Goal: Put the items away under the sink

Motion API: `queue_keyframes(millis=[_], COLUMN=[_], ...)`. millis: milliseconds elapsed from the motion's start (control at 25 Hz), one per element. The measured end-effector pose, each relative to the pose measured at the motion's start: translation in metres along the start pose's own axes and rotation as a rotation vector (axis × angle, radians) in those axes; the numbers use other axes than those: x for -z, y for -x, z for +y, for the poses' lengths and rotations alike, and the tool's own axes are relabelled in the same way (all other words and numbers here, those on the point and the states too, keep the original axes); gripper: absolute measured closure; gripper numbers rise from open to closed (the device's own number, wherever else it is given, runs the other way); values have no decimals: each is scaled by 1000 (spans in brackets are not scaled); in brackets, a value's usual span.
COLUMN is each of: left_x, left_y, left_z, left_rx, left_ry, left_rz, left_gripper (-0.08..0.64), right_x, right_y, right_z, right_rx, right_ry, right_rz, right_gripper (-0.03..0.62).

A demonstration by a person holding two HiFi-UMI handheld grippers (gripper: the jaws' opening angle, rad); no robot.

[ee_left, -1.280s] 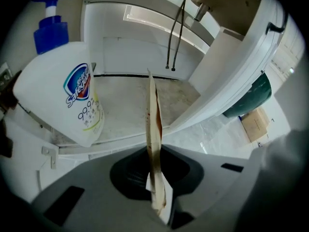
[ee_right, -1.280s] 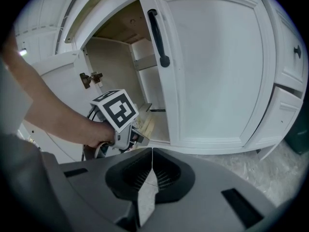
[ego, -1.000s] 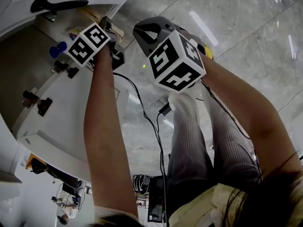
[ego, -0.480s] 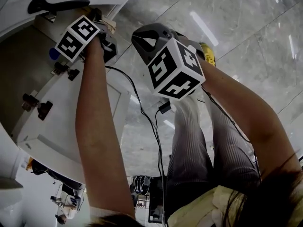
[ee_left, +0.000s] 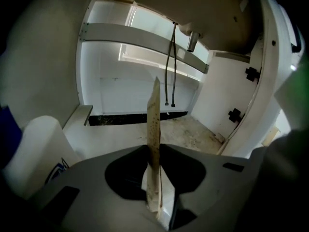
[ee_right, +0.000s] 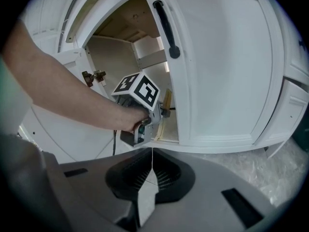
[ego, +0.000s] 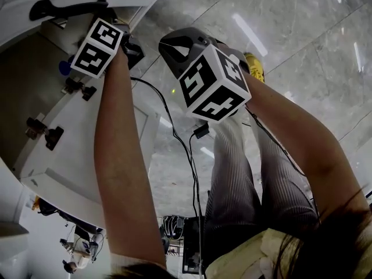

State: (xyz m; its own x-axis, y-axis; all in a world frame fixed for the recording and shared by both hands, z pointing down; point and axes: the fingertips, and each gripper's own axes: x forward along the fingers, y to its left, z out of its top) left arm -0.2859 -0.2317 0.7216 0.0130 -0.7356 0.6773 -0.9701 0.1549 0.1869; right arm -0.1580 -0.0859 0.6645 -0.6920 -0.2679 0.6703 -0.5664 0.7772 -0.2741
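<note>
The white under-sink cabinet is standing open, with its door swung wide. A white bottle is sitting low at the left, near the left gripper. That gripper is reaching into the opening and its jaws have just been parting, so a sliver of gap is showing. A thin speckled tan sheet is standing edge-on between them, rising past the tips. The right gripper is hanging outside, its jaws pressed together on nothing.
</note>
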Motion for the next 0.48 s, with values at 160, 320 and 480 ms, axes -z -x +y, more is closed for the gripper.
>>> queue_keyframes(millis=[160,320,480], left_x=[-11,-17,-8], left_y=[4,16,30], left_z=[1,-4,-15], left_rx=[-10,0,20], left_ry=[-10,-40,-108], left_rz=[-81,-150,-118], left_gripper=[408,397,399], right_x=[1,2,0], right_y=[-1,0,4], right_z=[-1,-2,-2], right_rx=[2,10,20], right_ry=[-10,-17,-29], right_rz=[1,-3,-3], right_gripper=[566,566,566])
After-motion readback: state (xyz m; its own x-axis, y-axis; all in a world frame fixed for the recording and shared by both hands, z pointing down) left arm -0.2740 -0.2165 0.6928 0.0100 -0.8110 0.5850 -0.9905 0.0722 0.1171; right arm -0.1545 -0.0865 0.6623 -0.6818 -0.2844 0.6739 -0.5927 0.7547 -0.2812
